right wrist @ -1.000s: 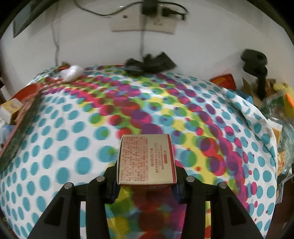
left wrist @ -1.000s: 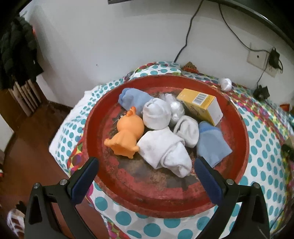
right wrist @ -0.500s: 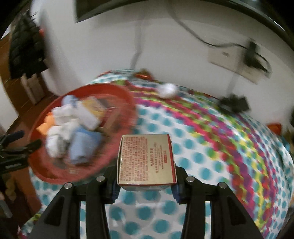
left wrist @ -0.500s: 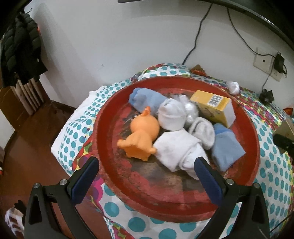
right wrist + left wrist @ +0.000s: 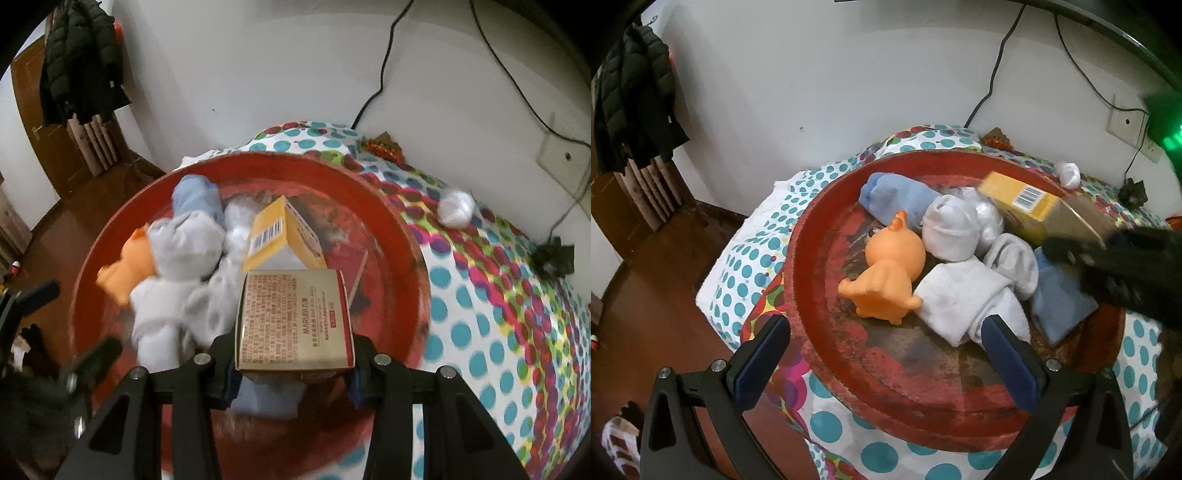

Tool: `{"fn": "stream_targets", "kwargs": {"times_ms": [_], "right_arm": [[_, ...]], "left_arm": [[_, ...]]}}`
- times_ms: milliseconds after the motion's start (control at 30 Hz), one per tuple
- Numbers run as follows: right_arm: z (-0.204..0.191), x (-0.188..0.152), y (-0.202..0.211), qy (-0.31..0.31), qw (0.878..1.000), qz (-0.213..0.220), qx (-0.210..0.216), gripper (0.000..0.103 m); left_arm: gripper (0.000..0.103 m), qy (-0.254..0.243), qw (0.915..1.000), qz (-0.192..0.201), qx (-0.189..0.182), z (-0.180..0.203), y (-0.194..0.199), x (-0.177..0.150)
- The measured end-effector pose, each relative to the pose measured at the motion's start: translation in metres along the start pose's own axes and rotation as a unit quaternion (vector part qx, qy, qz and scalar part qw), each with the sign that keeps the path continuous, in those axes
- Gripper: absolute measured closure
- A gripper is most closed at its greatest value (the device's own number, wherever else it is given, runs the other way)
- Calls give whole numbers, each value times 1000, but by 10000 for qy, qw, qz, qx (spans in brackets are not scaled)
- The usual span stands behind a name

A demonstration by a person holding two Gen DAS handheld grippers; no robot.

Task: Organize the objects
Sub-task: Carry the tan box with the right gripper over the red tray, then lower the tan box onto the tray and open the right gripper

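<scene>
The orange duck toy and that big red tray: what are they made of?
Orange duck toy: looks like soft rubber or vinyl, smooth and matte with rounded moulded shapes. Red tray: probably painted metal or enamel, since the red coat is worn away to dark patches.

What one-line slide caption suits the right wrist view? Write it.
Right tool carries a tan box over the red tray of socks.

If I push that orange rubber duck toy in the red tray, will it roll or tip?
The orange duck toy looks hollow and rounded, so probably light and apt to tip. It leans against the rolled white sock, which may stop it rolling.
</scene>
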State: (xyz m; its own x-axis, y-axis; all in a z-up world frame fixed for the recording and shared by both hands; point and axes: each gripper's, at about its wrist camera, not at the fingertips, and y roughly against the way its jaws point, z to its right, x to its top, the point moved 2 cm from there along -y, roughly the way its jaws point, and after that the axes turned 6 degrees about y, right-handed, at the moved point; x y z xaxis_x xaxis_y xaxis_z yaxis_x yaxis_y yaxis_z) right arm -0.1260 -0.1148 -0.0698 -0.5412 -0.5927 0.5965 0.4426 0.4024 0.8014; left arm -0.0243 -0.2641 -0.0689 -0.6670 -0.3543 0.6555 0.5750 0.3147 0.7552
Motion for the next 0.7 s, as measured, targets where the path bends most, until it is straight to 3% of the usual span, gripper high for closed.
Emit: {"fn": "stream_targets", "kwargs": {"times_ms": [267, 533, 633, 700], "right_arm": [[-2, 34, -26, 89, 9998, -48, -176, 58], [-3, 23, -15, 60, 9996, -198, -186, 56], [-1, 13, -2, -32, 9997, -167, -146, 39], [-1, 9, 5, -25, 9997, -198, -124, 34]], "left_arm": [[0, 124, 9998, -94, -79, -5, -4, 0], [0, 270, 9992, -178, -241, -6, -3, 0], [0, 272, 9990, -209, -286, -4, -4, 0], [0, 242, 9992, -222, -238, -3, -3, 0]]}}
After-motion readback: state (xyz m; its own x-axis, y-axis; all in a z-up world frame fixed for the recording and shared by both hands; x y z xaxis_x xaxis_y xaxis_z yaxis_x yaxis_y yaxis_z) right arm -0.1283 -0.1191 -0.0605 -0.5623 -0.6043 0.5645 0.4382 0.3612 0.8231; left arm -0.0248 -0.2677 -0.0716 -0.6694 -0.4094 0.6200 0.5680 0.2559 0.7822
